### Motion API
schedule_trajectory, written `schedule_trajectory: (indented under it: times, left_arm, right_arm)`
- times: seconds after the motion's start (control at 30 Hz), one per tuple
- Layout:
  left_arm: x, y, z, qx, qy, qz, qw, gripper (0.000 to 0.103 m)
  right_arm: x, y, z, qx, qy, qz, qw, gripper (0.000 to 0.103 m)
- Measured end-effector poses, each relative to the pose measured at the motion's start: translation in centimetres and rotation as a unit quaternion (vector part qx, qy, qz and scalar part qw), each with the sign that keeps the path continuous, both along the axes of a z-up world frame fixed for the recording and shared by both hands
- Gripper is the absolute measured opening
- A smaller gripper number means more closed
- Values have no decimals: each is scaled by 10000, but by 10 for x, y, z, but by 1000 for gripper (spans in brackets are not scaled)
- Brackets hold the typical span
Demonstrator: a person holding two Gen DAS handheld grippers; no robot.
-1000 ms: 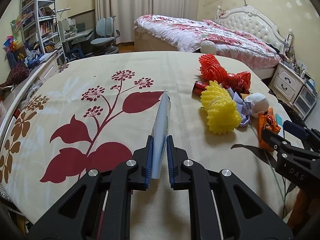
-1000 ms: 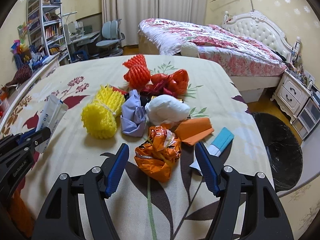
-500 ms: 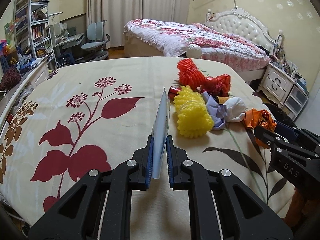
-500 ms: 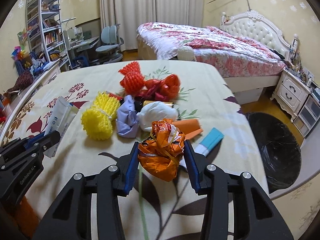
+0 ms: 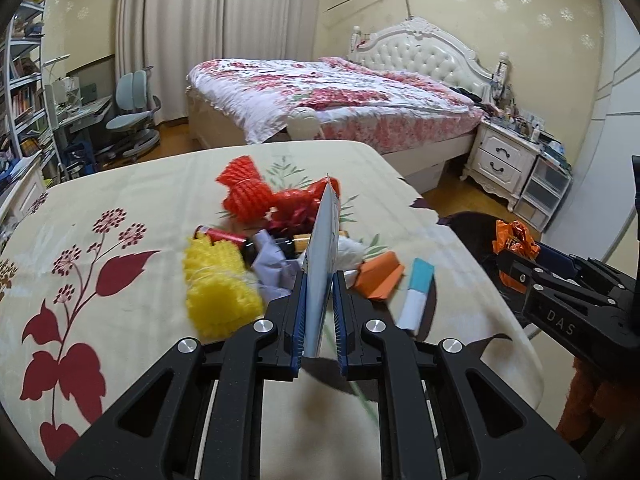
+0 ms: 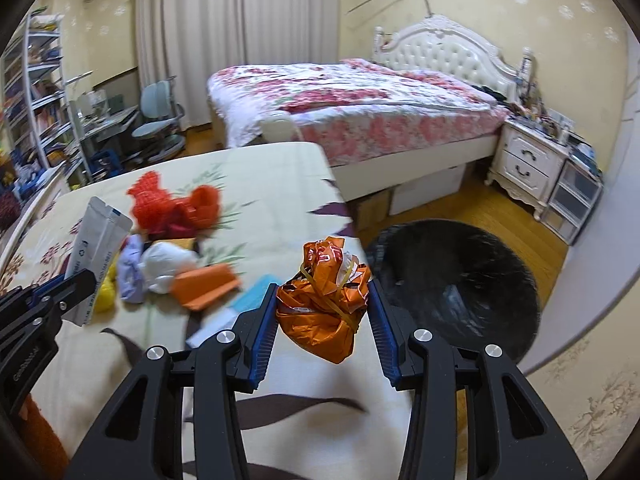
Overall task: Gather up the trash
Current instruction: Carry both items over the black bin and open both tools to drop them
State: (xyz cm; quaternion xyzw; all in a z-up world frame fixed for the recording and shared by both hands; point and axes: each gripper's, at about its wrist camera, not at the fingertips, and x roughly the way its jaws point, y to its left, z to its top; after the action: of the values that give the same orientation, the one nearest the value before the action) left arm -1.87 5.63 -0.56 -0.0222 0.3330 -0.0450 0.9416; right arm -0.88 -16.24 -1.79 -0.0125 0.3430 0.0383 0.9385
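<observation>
Nearest the left wrist lens, the left gripper (image 5: 319,312) is clamped flat on a thin white pouch (image 5: 322,264), held edge-on and upright so it clears the bedspread (image 5: 120,200). Beside it, the right gripper (image 6: 322,320) has its blue pads pressed on both sides of a crumpled orange wrapper (image 6: 324,300), lifted off the cloth and hanging free between the jaws. Both pieces of trash look raised for carrying, probably toward the black bag-lined bin (image 6: 460,280) on the floor just past the table edge. Further out, the remaining litter lies in a loose cluster on the bedspread: a yellow foam net (image 5: 218,292), a folded orange paper (image 5: 380,276), a blue-and-white strip (image 5: 418,294), a white wad (image 6: 166,260), and red foam netting (image 5: 244,192) at the back. Only the right wrist view shows the bin's wide dark mouth and the pouch's printed broad face; the left wrist view shows the pouch merely as a sliver, and the bin mostly hidden behind the right gripper. Beyond stands a floral bed (image 5: 340,96) and a nightstand (image 5: 504,164).
</observation>
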Motion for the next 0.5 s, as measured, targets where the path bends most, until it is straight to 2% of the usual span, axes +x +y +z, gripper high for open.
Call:
schedule_trajectory:
  times: [0.2,0.5]
  left_arm:
    - [25,-52,-5,51,14,-498,9987,13]
    - [69,-119,-15,190,80,-973,9950,13]
  right_arm:
    - [15,-43,-2,-51,-48,-440,9990,44]
    - [45,-97,-16,99,38,-878,9961,44]
